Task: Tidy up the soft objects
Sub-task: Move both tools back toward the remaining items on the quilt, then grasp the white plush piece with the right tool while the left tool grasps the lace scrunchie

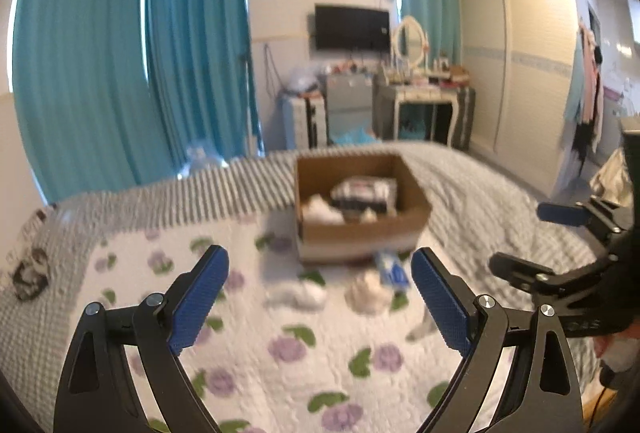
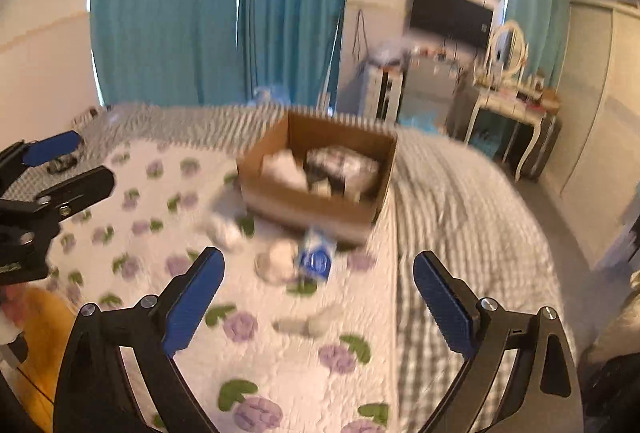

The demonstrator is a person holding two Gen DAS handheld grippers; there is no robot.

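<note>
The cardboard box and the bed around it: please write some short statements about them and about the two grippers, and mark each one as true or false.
1. The cardboard box stands on the bed. True.
2. The box is empty. False: it holds several soft things, among them a dark striped bundle and a white piece.
3. The left gripper is shut on a sock. False: its jaws stand wide apart and hold nothing.
4. The right gripper is open. True.
5. Small soft things lie on the flowered blanket in front of the box. True: a white one and a cream one, and a blue and white packet beside them.
</note>
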